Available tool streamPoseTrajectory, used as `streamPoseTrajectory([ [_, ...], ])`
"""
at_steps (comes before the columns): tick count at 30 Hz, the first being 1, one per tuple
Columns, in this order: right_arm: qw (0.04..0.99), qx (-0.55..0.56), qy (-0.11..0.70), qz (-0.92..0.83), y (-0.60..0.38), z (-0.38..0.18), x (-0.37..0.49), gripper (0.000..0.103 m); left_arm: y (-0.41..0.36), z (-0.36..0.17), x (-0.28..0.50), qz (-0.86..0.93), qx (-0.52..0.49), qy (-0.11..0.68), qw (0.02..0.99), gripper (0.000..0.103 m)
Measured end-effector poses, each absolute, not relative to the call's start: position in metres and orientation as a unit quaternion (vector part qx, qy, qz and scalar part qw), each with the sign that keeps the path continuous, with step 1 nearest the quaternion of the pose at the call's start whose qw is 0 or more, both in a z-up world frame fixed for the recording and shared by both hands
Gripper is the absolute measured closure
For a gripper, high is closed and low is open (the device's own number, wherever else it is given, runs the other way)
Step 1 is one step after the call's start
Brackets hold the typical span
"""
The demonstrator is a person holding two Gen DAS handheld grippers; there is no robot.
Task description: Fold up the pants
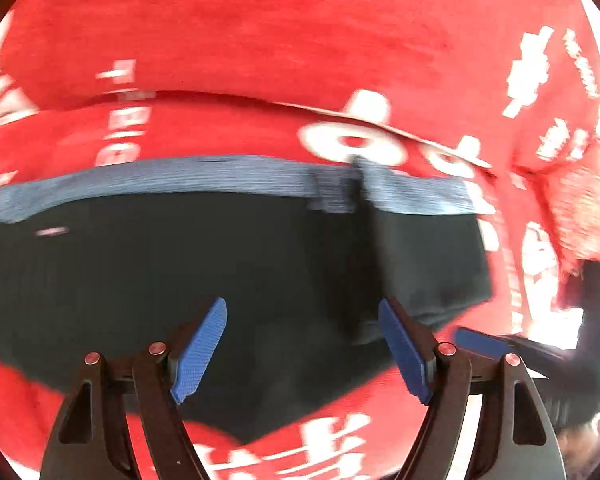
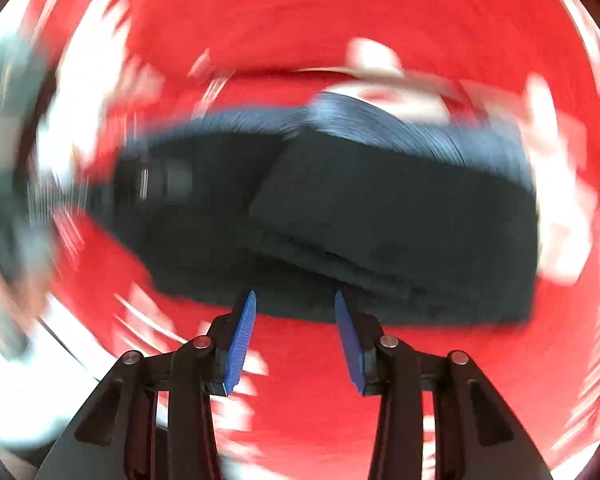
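The black pants lie folded on a red cloth, their grey-blue waistband along the far edge. A second folded layer lies on top at the right. My left gripper hovers over the pants, open, with nothing between its blue pads. One blue finger of the other gripper pokes in from the right, by the pants' corner. The right wrist view is blurred. There the pants fill the middle, and my right gripper stands open at their near edge, its pads apart and bare.
The red cloth with white lettering covers the whole work surface; a raised fold edge crosses it beyond the waistband. A white surface shows at the lower left. A blurred dark shape stands at the left edge.
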State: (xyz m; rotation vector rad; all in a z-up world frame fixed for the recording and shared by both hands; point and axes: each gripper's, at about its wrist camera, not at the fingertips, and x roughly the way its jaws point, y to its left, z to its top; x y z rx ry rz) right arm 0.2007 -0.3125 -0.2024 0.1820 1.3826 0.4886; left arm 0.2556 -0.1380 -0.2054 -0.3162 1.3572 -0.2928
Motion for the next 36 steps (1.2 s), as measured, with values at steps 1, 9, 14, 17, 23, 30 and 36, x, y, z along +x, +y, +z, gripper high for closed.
streamPoseTrajectory([
  [1,0.717,0.183,0.642,0.2,-0.338,-0.214,0.208,0.058,-0.149,-0.207,0.259,-0.153,-0.152,0.623,0.752,0.024],
  [9,0.638,0.415,0.632,0.146,-0.394,-0.263,0.21,0.058,-0.194,-0.226,0.273,-0.183,-0.151,0.657,0.715,0.058],
  [14,0.6,0.507,0.609,0.111,-0.4,-0.283,0.197,0.058,-0.188,-0.238,0.276,-0.166,-0.171,0.667,0.706,0.075],
  [17,0.591,0.54,0.592,0.093,-0.406,-0.291,0.204,0.097,-0.188,-0.231,0.273,-0.164,-0.16,0.661,0.715,0.081],
  [23,0.622,0.487,0.597,0.14,-0.4,-0.257,0.21,0.098,-0.177,-0.212,0.25,-0.152,-0.14,0.644,0.737,0.081],
  [30,0.62,0.424,0.646,0.134,-0.382,-0.282,0.214,0.095,-0.178,-0.233,0.247,-0.128,-0.129,0.653,0.735,0.081],
  [36,0.678,0.313,0.626,0.225,-0.392,-0.204,0.228,0.047,-0.179,-0.234,0.248,-0.125,-0.132,0.656,0.732,0.081],
])
